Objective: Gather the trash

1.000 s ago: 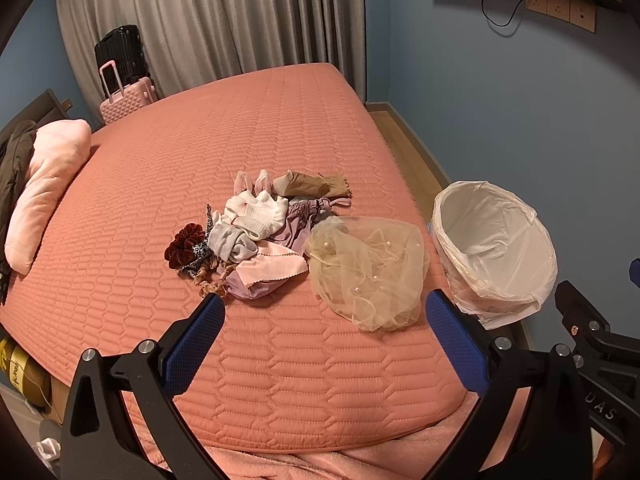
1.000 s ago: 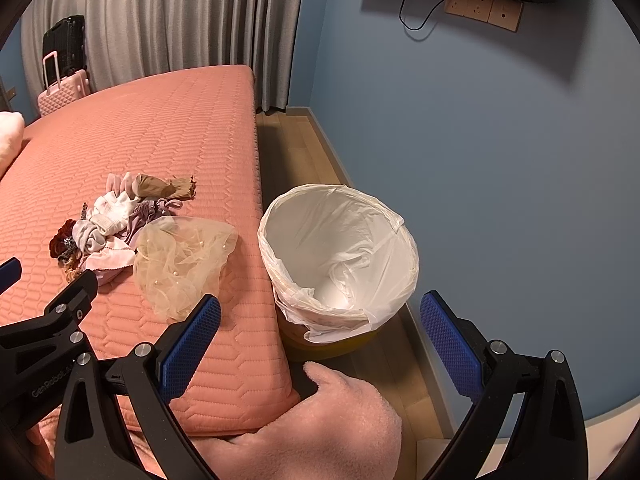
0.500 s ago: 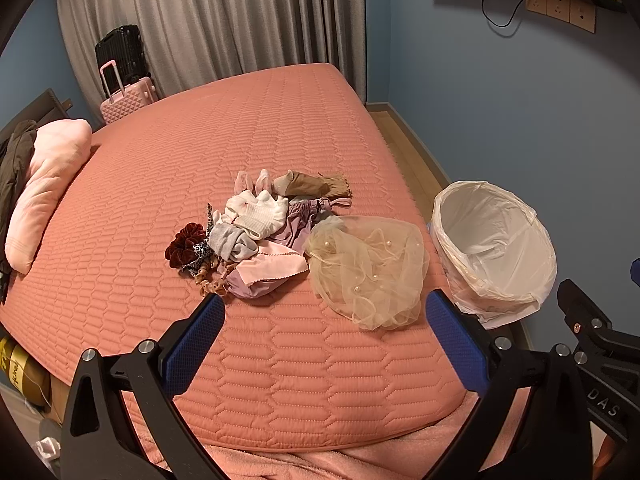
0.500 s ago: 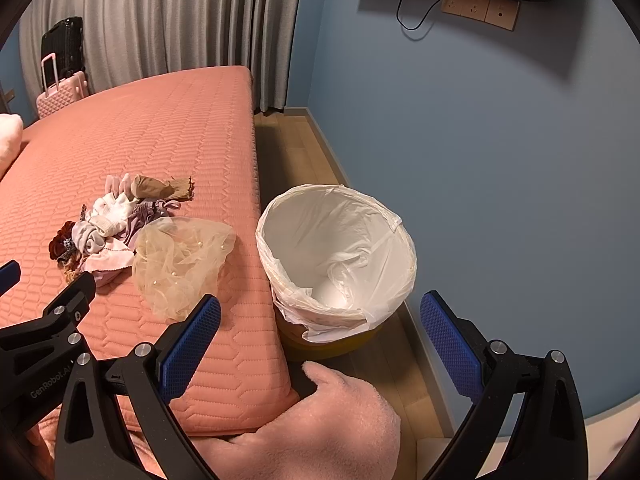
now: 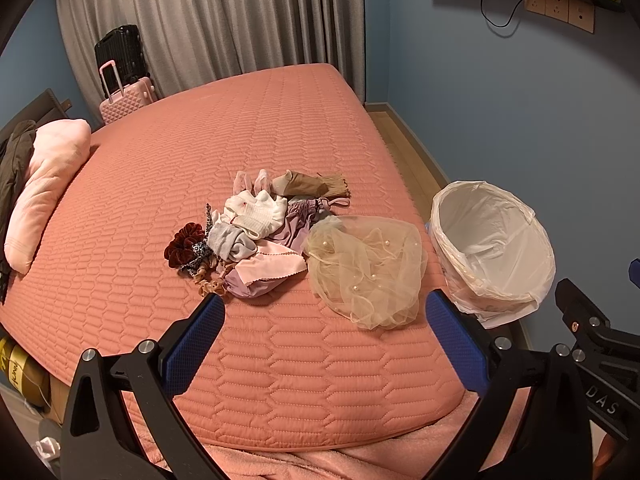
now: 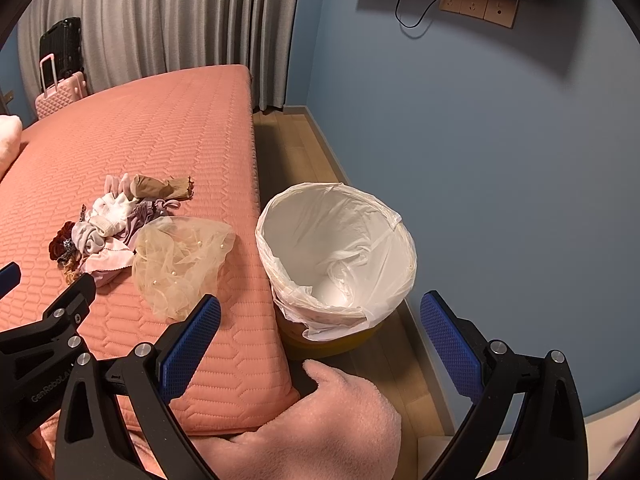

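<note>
I held my left hand-held gripper (image 5: 325,336) with its fingers spread wide and nothing between them, above the near edge of the bed (image 5: 248,152). My right hand-held gripper (image 6: 320,330) was equally spread, over the bin (image 6: 340,256) lined with a white bag beside the bed. The beige tulle piece (image 5: 366,270) lay near the bed's edge, touching the pile of small fabric scraps (image 5: 248,236).

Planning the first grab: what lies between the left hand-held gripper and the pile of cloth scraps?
Only bare quilted bedspread, in the left wrist view; the left hand-held gripper hangs open short of the pile.
</note>
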{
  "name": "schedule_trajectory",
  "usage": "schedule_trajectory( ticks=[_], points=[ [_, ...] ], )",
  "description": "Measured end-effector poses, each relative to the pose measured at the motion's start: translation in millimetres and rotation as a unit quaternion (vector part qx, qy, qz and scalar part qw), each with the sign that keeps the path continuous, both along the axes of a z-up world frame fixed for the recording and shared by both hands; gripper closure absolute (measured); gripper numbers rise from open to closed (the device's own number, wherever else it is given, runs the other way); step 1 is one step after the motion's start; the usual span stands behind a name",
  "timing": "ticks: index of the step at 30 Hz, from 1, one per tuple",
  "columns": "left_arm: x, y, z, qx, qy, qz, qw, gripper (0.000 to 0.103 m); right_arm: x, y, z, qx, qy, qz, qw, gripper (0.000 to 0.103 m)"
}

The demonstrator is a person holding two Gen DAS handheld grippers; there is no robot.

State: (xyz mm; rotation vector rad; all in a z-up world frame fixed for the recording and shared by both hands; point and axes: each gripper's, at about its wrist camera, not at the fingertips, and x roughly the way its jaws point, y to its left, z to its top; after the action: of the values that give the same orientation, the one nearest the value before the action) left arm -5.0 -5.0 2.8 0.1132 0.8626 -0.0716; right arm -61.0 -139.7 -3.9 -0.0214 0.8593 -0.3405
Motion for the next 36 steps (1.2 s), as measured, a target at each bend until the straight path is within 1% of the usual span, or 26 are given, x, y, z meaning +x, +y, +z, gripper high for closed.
schedule_trajectory(
  ticks=[30,36],
  points=[
    [-3.2,-1.5,1.3,-0.001,-0.001,0.0,1.0,0.007,1.2,-2.1,0.1,-0.005,0.001,-0.001,1.0,0.006],
    [-1.6,-1.8,1.2,-0.007,0.002,-0.002,1.0,0.007,0.0,-1.3,2.7,-0.005,-0.004,-0.005,1.0,0.006]
  ],
)
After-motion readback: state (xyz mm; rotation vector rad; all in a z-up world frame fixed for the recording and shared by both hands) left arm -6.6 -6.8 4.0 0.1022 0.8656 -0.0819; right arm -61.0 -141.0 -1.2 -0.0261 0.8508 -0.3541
